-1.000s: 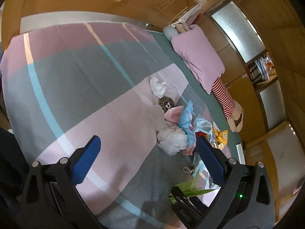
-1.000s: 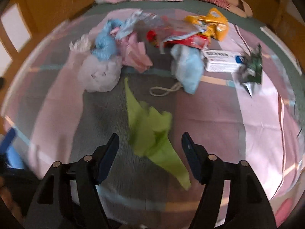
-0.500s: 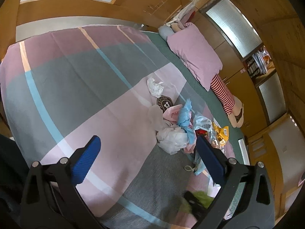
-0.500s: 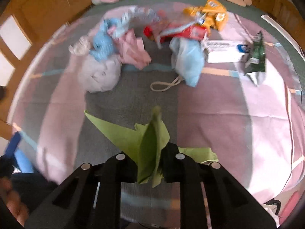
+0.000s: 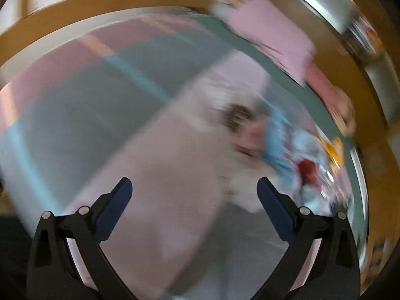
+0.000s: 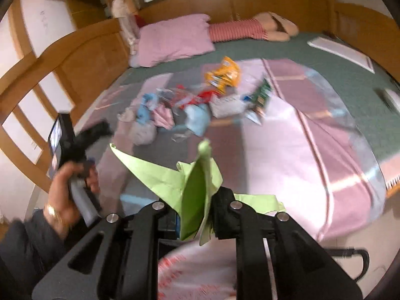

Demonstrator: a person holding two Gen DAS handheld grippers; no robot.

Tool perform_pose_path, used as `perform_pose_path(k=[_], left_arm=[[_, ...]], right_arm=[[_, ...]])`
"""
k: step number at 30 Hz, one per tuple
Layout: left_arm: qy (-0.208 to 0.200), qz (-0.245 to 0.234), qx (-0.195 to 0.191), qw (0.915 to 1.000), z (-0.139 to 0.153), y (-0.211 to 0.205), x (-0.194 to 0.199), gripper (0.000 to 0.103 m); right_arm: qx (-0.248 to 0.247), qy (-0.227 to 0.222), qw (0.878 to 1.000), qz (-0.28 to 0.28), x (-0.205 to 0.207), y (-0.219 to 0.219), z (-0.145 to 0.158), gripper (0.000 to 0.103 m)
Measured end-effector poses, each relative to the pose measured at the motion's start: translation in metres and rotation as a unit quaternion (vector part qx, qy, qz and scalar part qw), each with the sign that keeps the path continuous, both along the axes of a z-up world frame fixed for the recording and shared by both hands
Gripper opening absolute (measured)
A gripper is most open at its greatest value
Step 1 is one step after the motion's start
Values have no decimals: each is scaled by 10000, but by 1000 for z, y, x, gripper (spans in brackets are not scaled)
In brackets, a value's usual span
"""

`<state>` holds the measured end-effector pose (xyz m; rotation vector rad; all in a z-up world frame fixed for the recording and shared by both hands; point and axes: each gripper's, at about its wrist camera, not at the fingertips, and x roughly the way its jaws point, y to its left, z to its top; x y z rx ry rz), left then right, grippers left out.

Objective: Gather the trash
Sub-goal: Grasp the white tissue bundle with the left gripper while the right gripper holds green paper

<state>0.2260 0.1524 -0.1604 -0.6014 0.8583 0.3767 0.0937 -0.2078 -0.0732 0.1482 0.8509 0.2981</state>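
My right gripper [image 6: 196, 200] is shut on a crumpled green paper [image 6: 192, 187] and holds it up off the bed, near its front edge. A heap of trash [image 6: 190, 107] lies mid-bed: a yellow wrapper [image 6: 222, 75], a dark green packet [image 6: 261, 96], a white bag [image 6: 143, 133], blue and pink scraps. My left gripper [image 5: 193, 195] is open and empty above the bedspread; its view is blurred. The trash heap [image 5: 287, 155] lies ahead and to its right. The left gripper [image 6: 75, 142] shows at the left of the right wrist view.
The pink and grey bedspread [image 6: 312, 137] covers the bed. A pink pillow [image 6: 175, 40] and a striped doll [image 6: 250, 28] lie at the head. A wooden bed frame [image 6: 82, 57] runs along the far side. A blurred white and red thing [image 6: 195, 272] lies below the right gripper.
My right gripper closed on the green paper and lifted it back off the bed. My left gripper swung, blurring its view, and stayed open.
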Motion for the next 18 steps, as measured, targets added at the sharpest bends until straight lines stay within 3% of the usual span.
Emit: perform_pose_path(k=[4, 7, 9, 11, 14, 18], left_arm=[[220, -1026, 775, 9915, -3, -44, 41, 99], [509, -1491, 1390, 9777, -11, -61, 63, 99], [508, -1687, 1619, 9710, -15, -64, 67, 94], [487, -1917, 1479, 9690, -20, -61, 66, 55], [486, -1982, 1194, 9717, -21, -55, 55, 37], [-38, -1992, 364, 9793, -2, -54, 14, 35]], right_arm=[[107, 264, 9990, -348, -4, -28, -15, 19], [201, 321, 9982, -475, -8, -41, -18, 19], [188, 304, 9982, -492, -10, -45, -16, 19], [159, 286, 9983, -487, -13, -47, -14, 19], [233, 266, 9982, -479, -16, -48, -13, 19], [291, 198, 9988, -350, -18, -42, -12, 19]])
